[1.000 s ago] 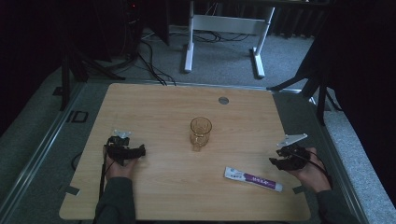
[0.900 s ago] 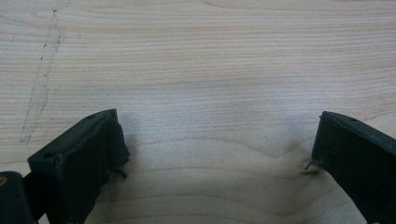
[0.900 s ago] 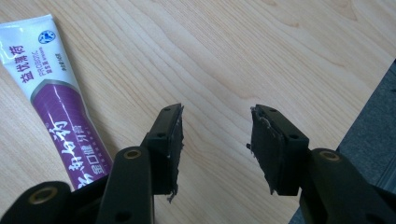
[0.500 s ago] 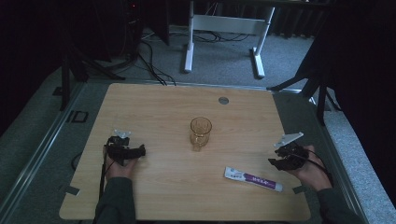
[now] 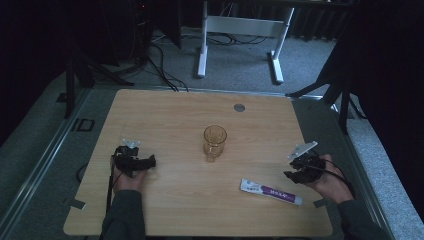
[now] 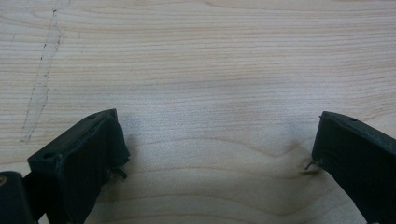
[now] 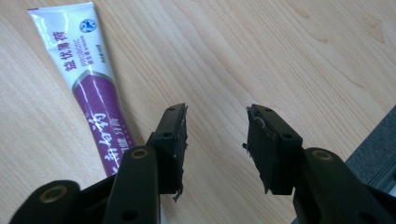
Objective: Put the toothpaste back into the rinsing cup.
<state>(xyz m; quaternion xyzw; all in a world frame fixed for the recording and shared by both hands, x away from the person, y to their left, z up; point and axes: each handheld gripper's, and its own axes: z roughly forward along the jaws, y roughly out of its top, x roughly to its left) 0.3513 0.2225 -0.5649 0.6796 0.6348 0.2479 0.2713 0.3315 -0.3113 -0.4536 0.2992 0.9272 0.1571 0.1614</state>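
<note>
A clear glass point(image 5: 215, 142) stands upright in the middle of the wooden table point(image 5: 165, 115). A white and purple toothpaste tube point(image 5: 270, 191) lies flat near the front right. My right gripper point(image 5: 292, 175) hovers just right of the tube. In the right gripper view the tube point(image 7: 93, 93) lies to the left of the jaws, outside them. The right gripper point(image 7: 215, 126) is open; its jaws have just been closing, with only bare wood between them. My left gripper point(image 5: 150, 162) rests at the table's left and points toward the glass. Its jaws point(image 6: 217, 144) stand wide open over bare wood.
A round grey grommet point(image 5: 239, 107) sits in the table's far side. Beyond the table, a white desk frame point(image 5: 240, 30) and cables lie on the grey floor. The right gripper is close to the table's right edge point(image 7: 373, 154).
The right gripper has edged slightly left toward the tube. The left gripper, glass and tube have stayed where they were.
</note>
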